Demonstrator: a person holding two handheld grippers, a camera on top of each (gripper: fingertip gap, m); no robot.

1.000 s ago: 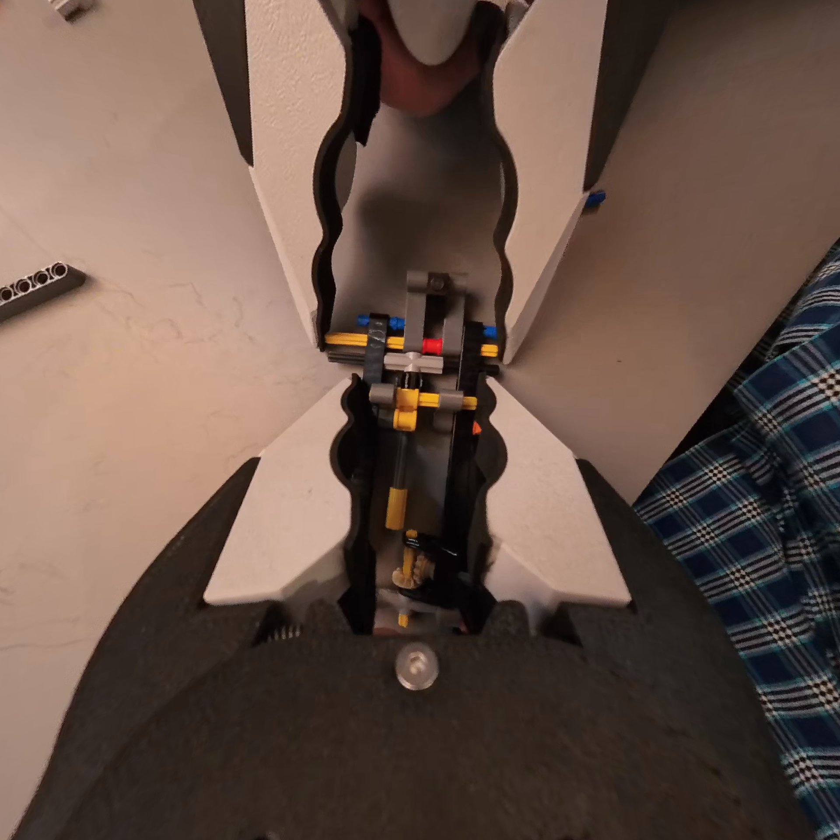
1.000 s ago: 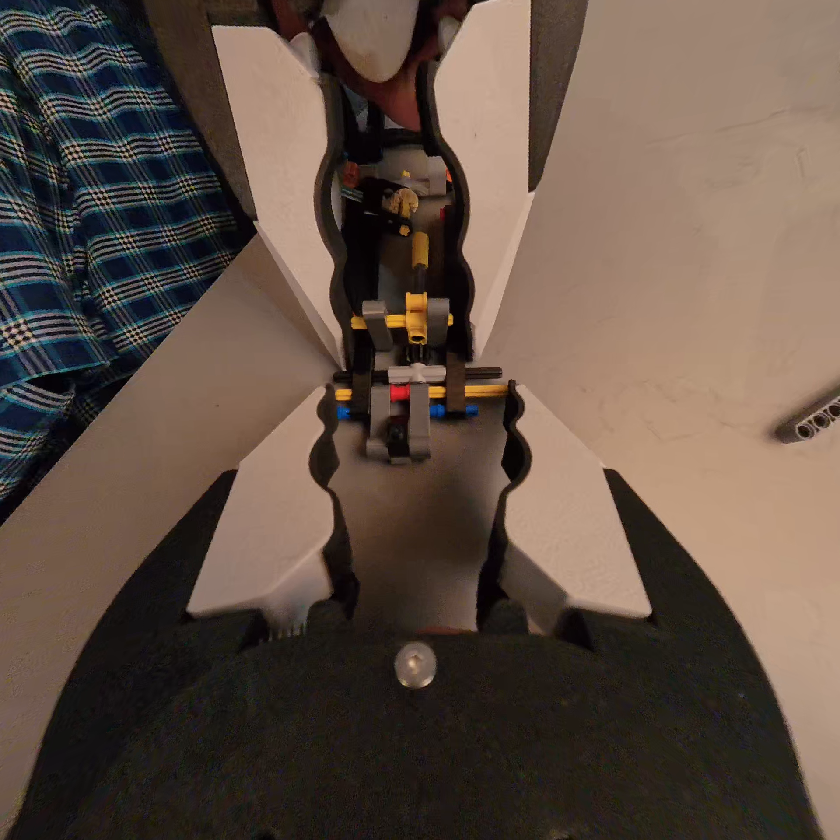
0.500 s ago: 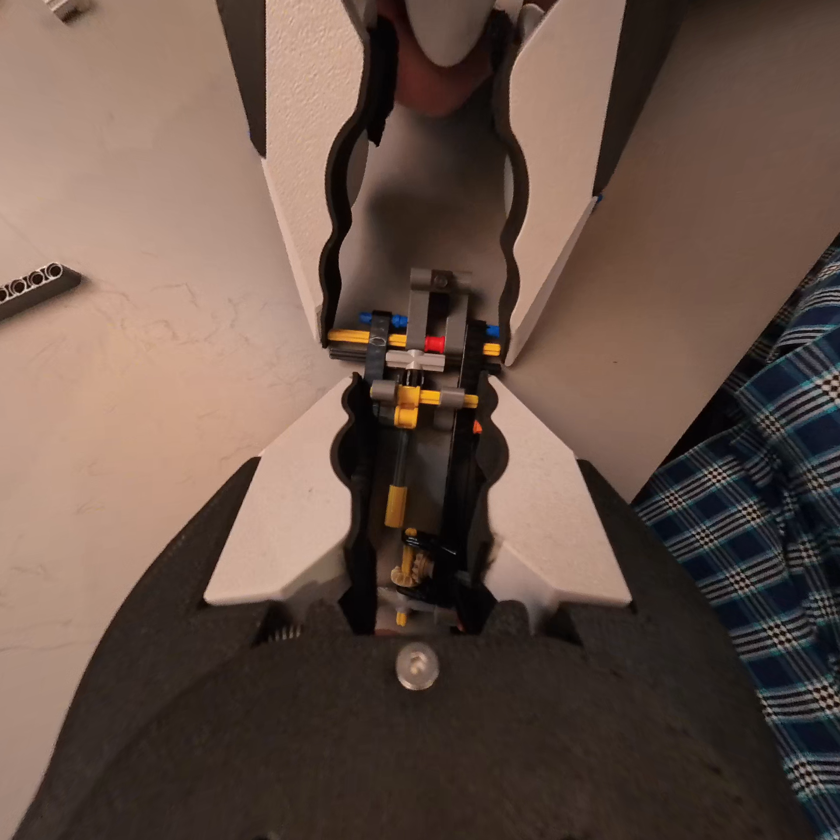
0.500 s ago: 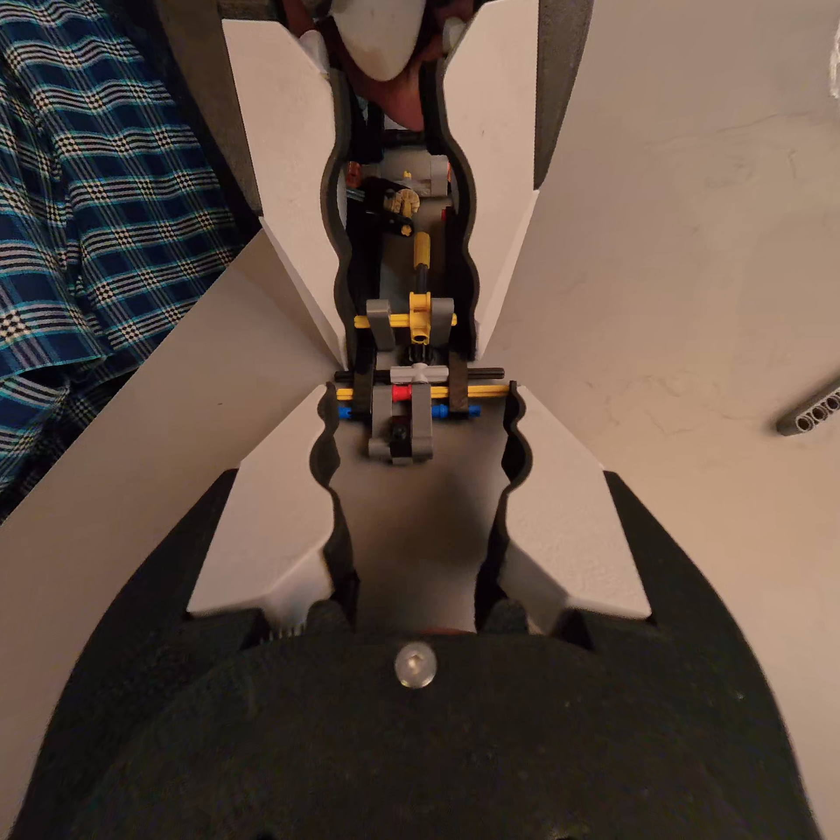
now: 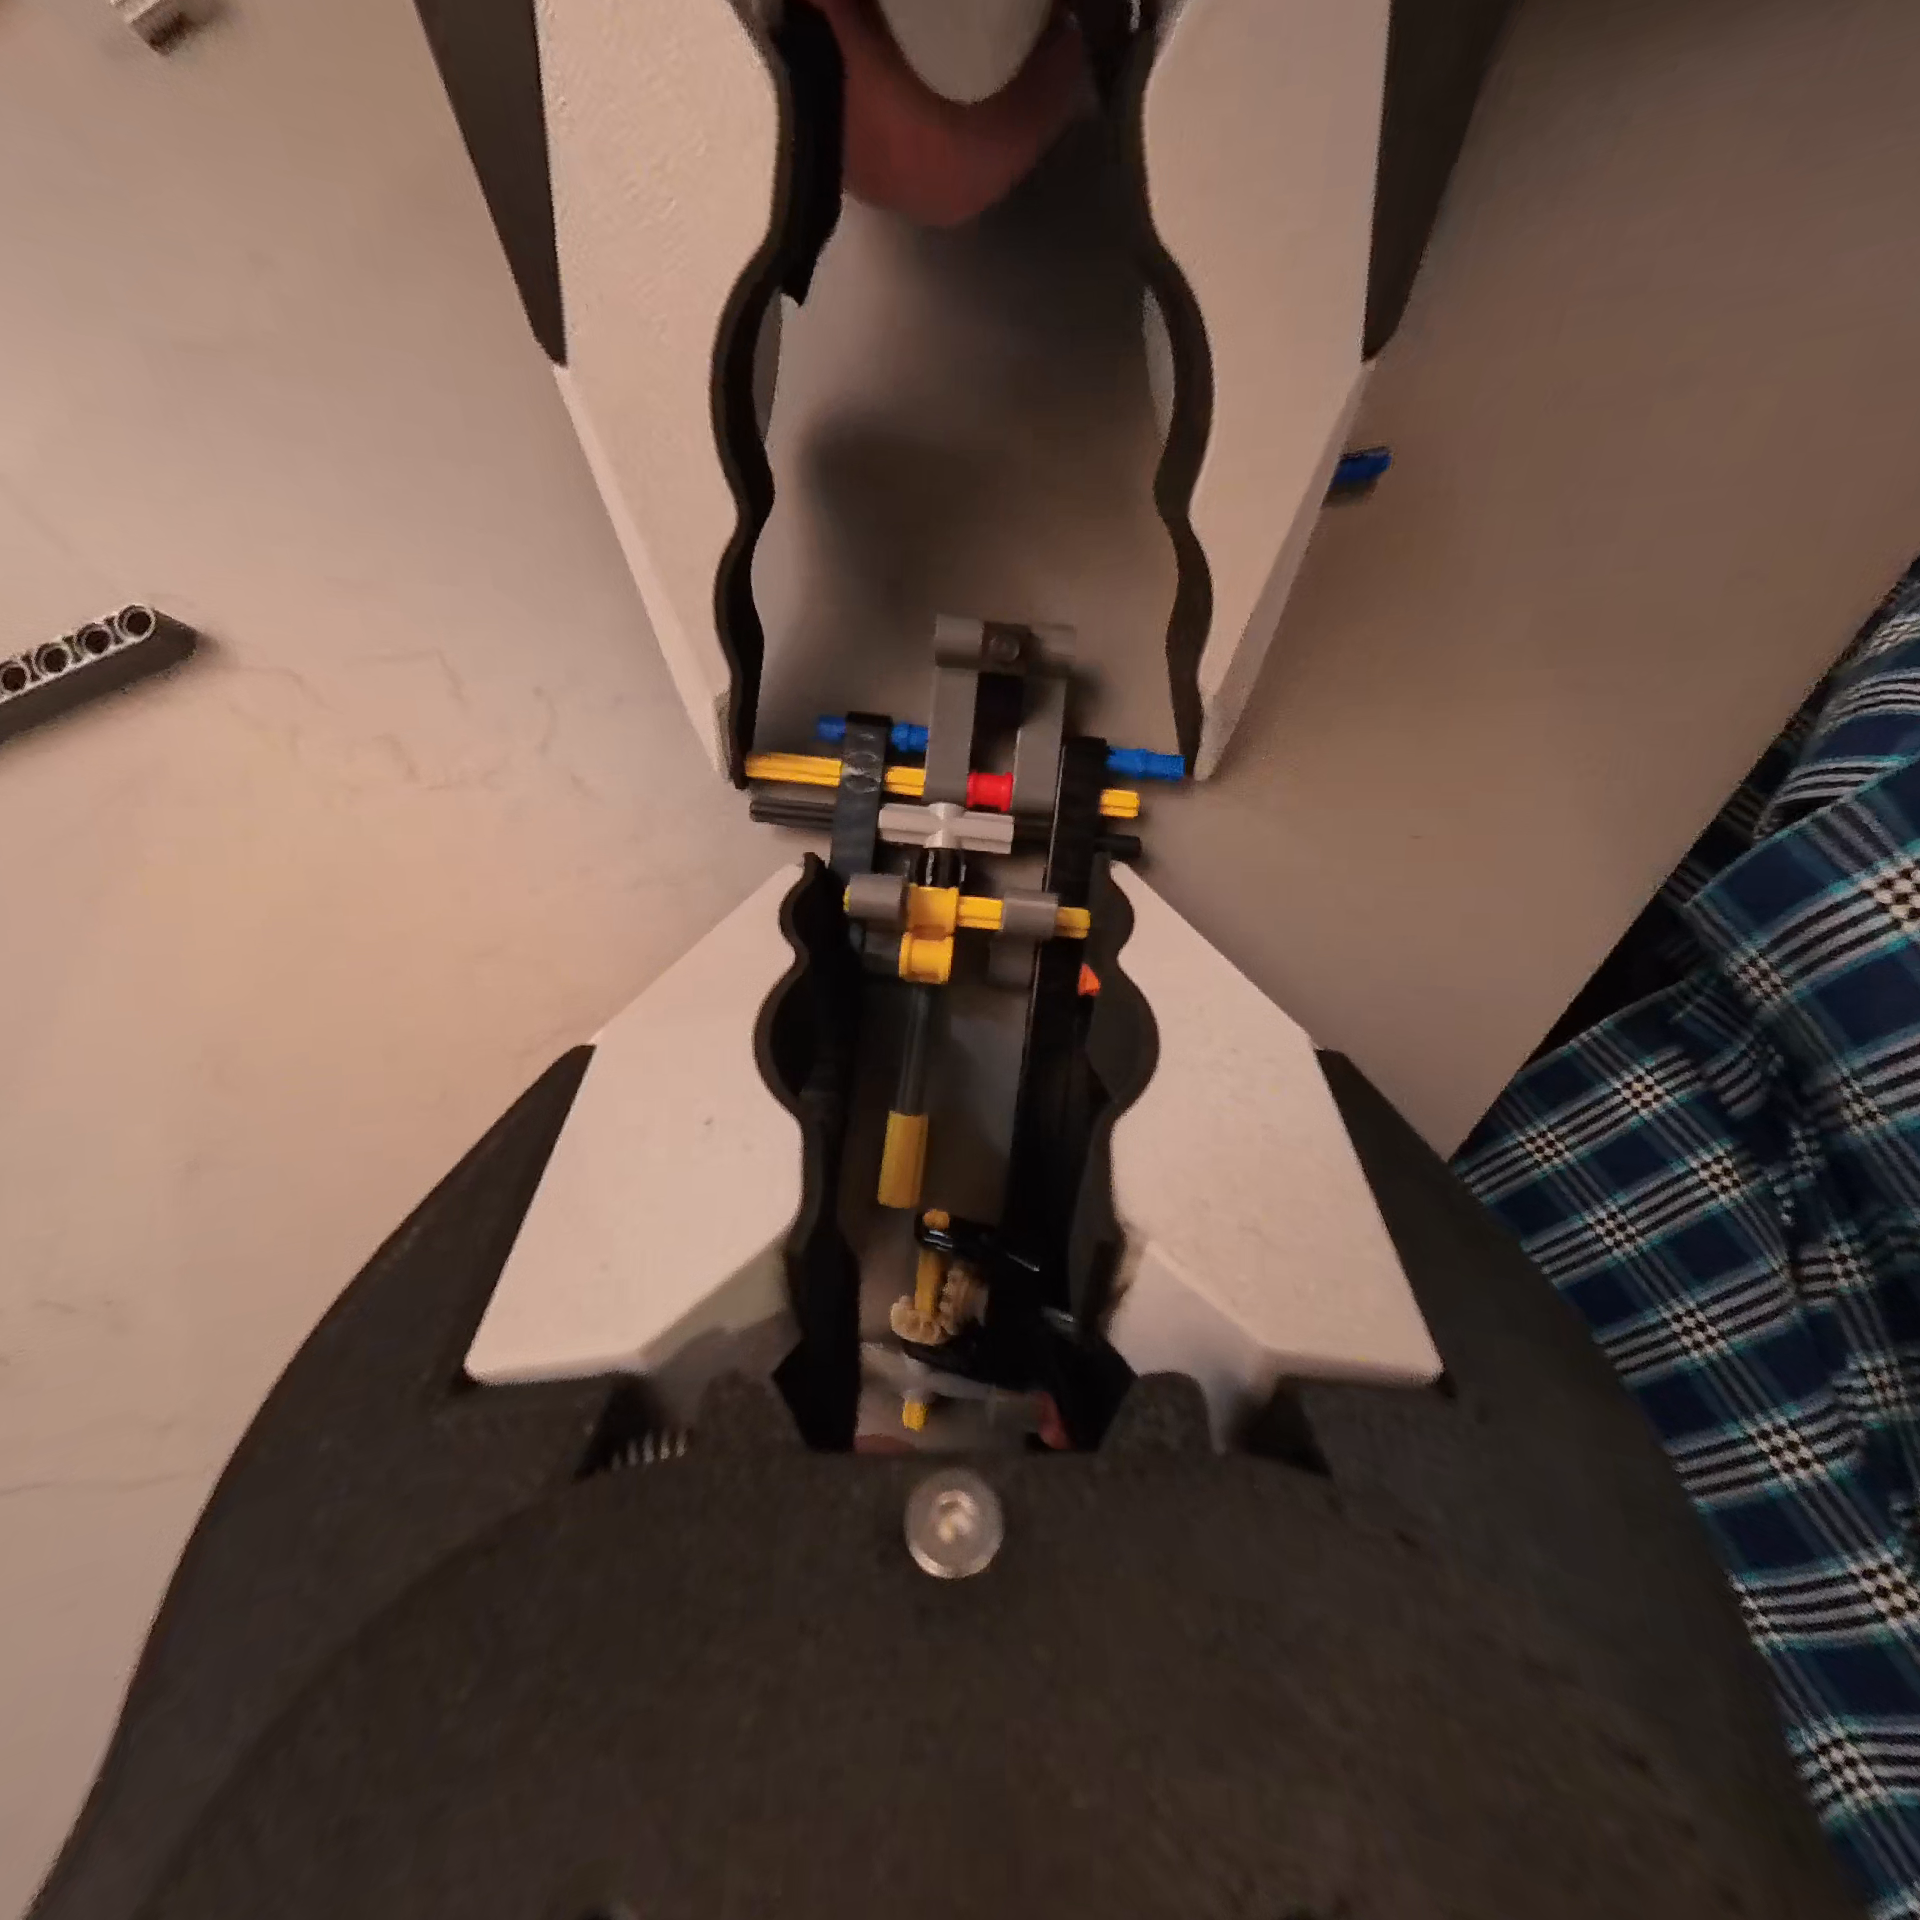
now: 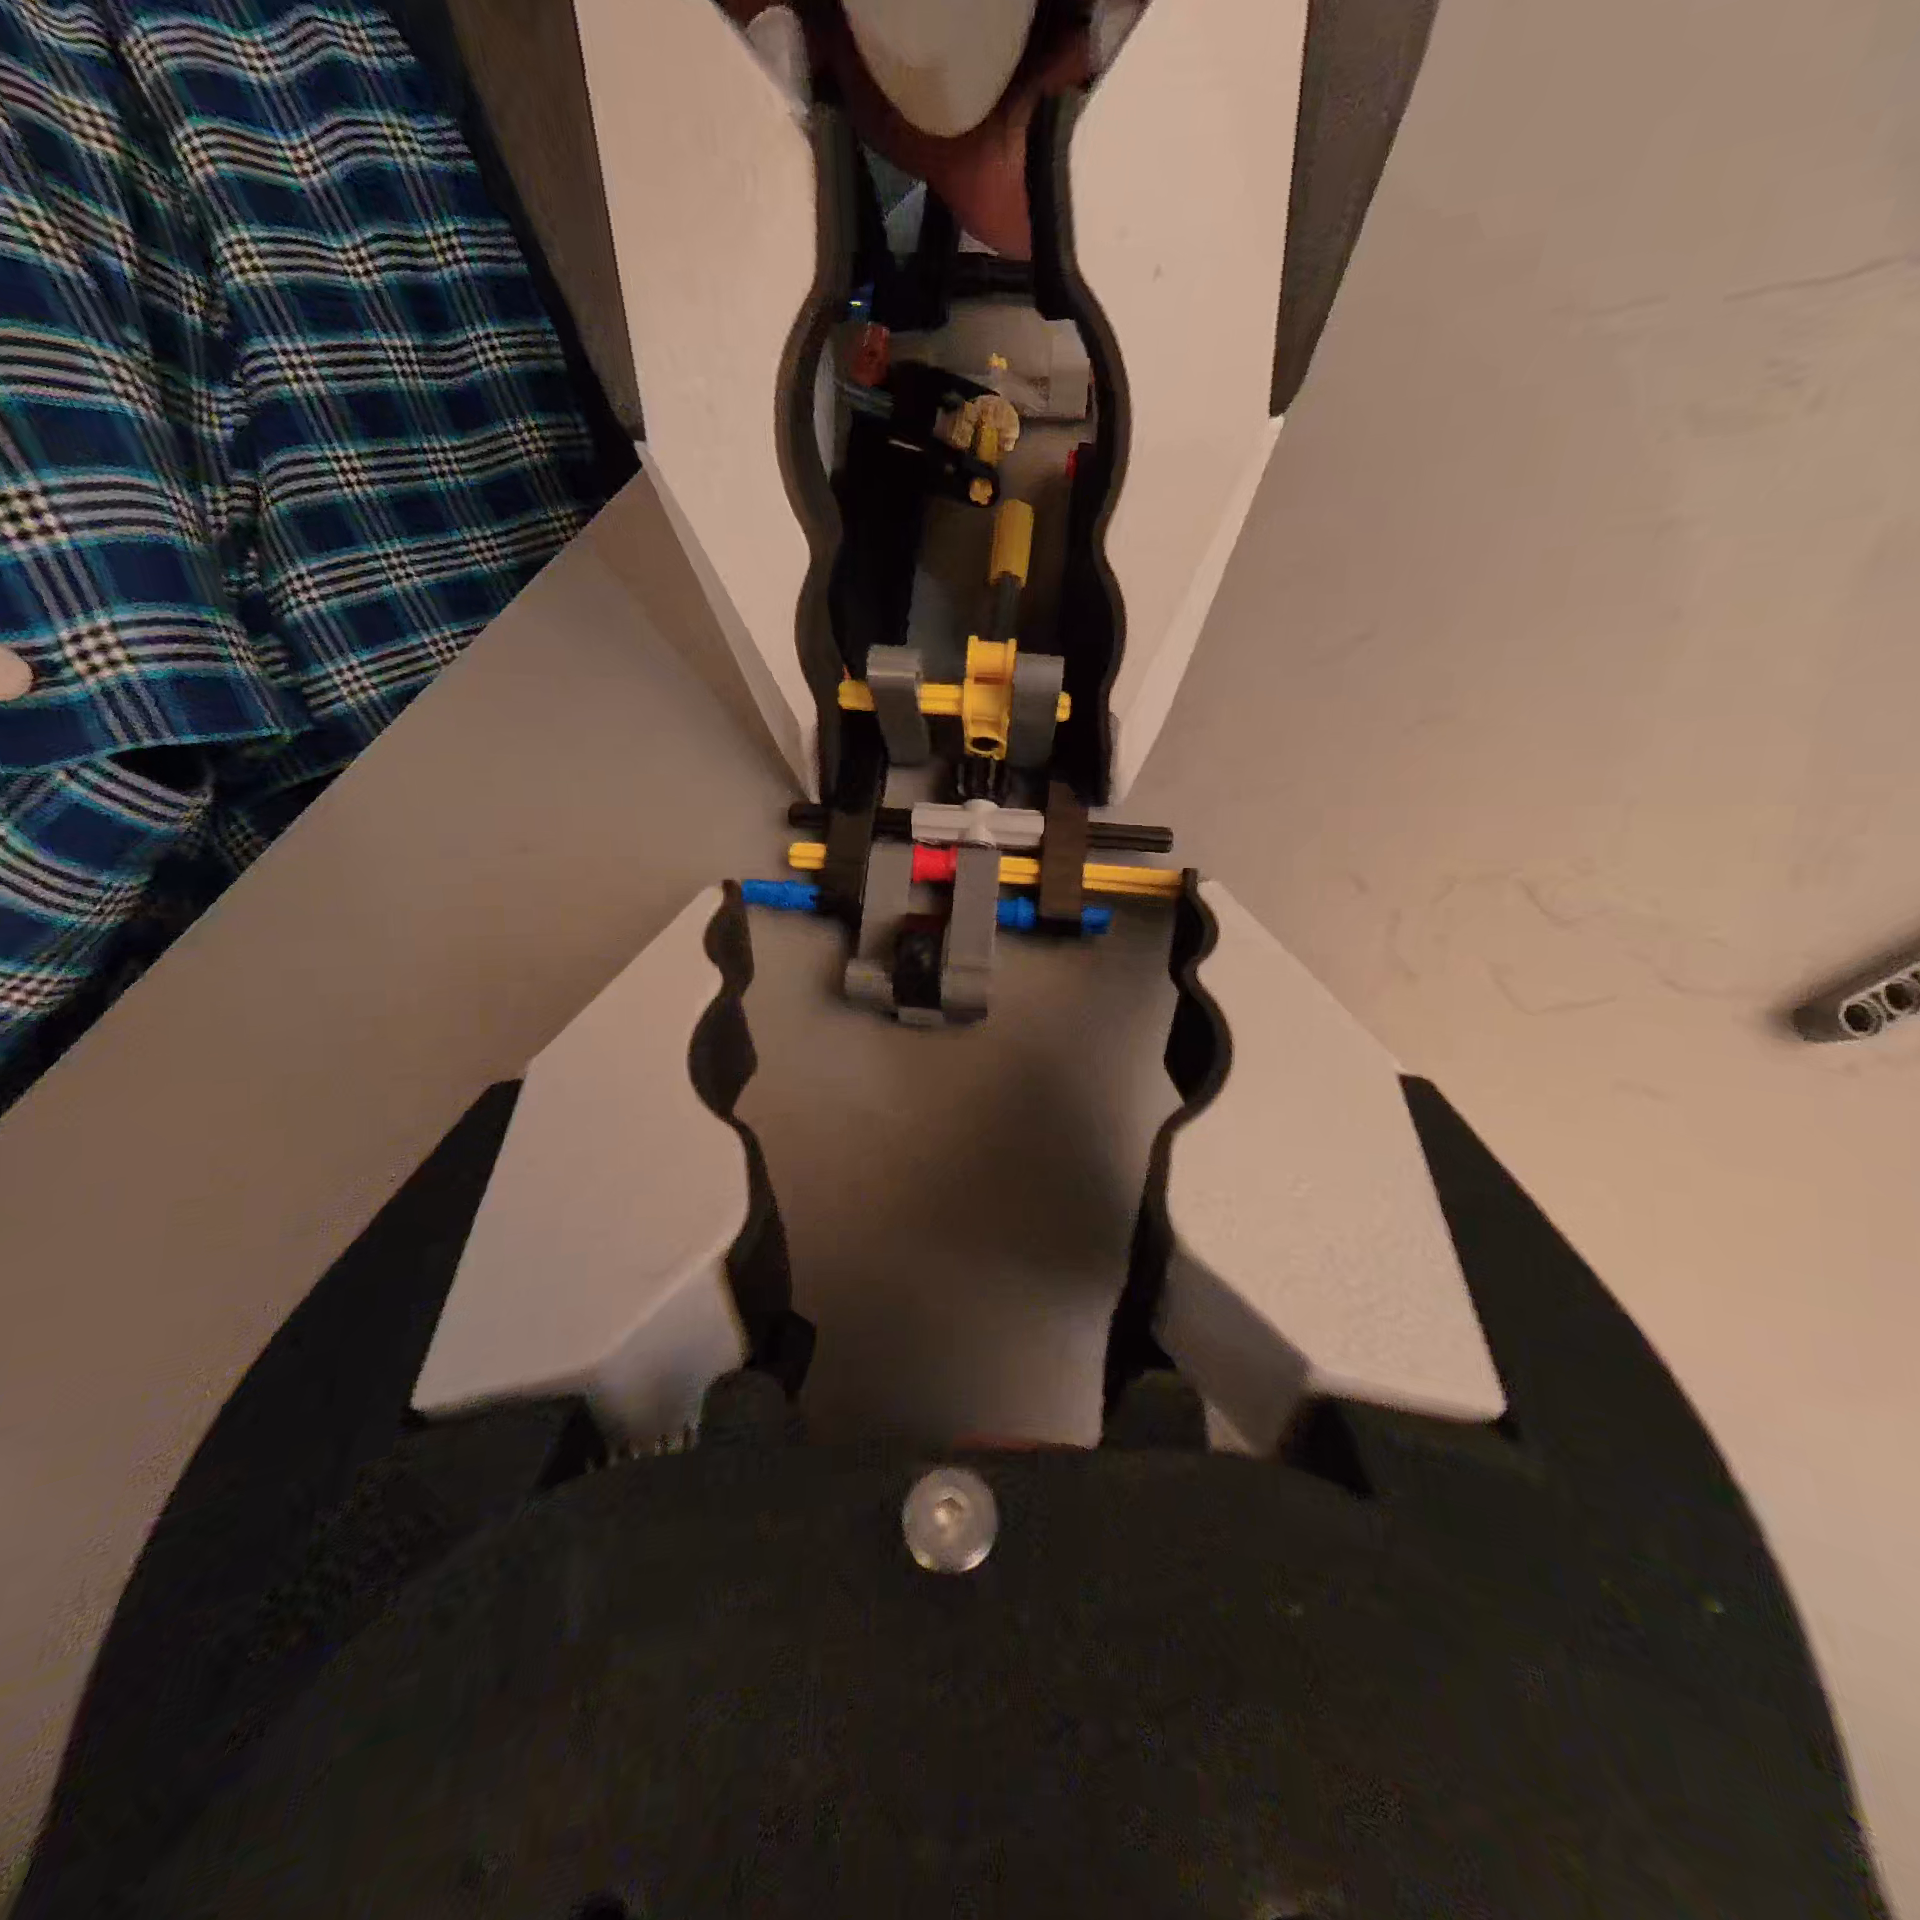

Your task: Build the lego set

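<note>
Over the table [image 5: 312, 935], left claw [image 5: 951, 904] clamping lego assembly [image 5: 956, 935], right claw [image 6: 961, 894] wide, tip-to-tip.

The setting reads as a plain tabletop workspace — room type cannot be told. A smooth, pale, faintly veined table surface [image 5: 312, 935] carries a loose grey perforated plastic beam [image 5: 88, 665], and blue plaid fabric [image 6: 208, 416] of a person's clothing shows at the table edge.

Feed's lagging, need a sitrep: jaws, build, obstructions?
Left gripper shut on lego assembly. Right gripper open at its far end. Nothing obstructing.
</note>
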